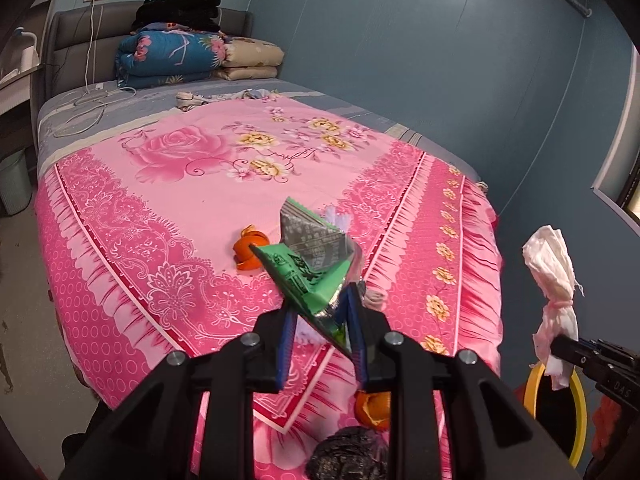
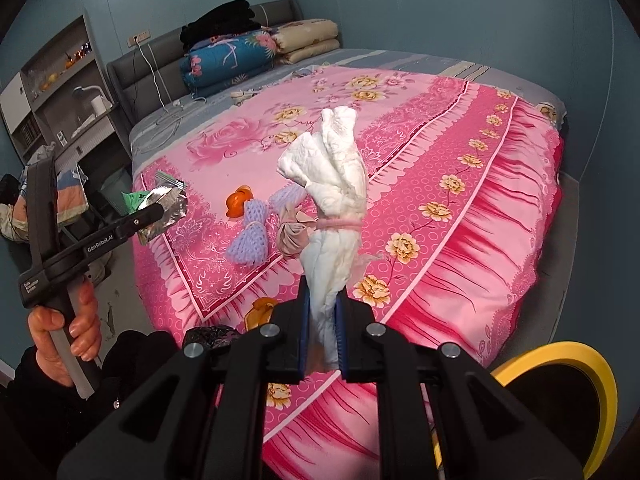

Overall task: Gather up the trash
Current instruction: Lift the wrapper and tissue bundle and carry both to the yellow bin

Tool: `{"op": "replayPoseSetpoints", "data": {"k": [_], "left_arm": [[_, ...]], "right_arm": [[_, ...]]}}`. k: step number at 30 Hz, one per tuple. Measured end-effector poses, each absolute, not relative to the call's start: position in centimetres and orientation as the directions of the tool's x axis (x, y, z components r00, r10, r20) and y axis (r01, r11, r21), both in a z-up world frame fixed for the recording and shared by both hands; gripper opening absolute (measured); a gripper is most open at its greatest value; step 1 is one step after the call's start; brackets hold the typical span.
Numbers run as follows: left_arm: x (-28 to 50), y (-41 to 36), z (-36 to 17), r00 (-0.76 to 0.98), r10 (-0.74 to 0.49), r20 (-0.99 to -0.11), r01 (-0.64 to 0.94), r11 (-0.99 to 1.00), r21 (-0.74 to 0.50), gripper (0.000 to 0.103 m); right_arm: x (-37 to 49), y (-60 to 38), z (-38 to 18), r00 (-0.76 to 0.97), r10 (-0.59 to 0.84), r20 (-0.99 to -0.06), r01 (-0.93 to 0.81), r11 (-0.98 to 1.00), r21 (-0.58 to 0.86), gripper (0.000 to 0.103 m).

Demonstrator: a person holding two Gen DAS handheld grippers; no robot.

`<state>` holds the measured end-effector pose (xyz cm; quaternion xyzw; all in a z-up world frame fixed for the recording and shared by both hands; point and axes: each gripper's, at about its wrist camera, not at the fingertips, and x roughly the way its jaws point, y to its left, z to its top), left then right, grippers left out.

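Pink floral bedspread (image 2: 460, 128), yellow-rimmed bin (image 2: 580, 384) at its near corner. Left gripper (image 1: 320, 316) clamps a green foil wrapper (image 1: 308, 264), right gripper (image 2: 322, 328) pinches a tied white tissue wad (image 2: 332, 184), both above the bedspread. I'd swing both right over the bin before letting go.

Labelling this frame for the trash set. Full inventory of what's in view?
green and silver foil snack wrapper: 1, held up in left gripper
white wad of tissue tied with a pink band: 1, held up in right gripper
orange peel pieces: 2 seen, one mid bed, one near its front edge
lilac foam fruit net: 1, on bed
beige knotted cloth scrap: 1, beside the net
dark crumpled bag: 1, front edge of bed
pink floral bedspread: 1, covers bed
folded quilts: stack, blue and beige, at headboard
yellow-rimmed bin: 1, on the floor by the bed
left gripper: shut on wrapper
right gripper: shut on tissue
hand: 1, grips left handle
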<state>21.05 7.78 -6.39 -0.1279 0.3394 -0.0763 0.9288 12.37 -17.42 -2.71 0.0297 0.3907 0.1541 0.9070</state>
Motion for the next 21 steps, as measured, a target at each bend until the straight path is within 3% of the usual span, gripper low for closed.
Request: {"op": "replayPoseSetpoints", "data": {"k": [21], "left_arm": [[17.3, -0.2, -3.7, 0.739, -0.330, -0.587, 0.202, 0.940, -0.274, 0.023]], "right_arm": [[6.9, -23.9, 1.3, 0.750, 0.293, -0.594, -0.178, 0.953, 0.246, 0.011]]}}
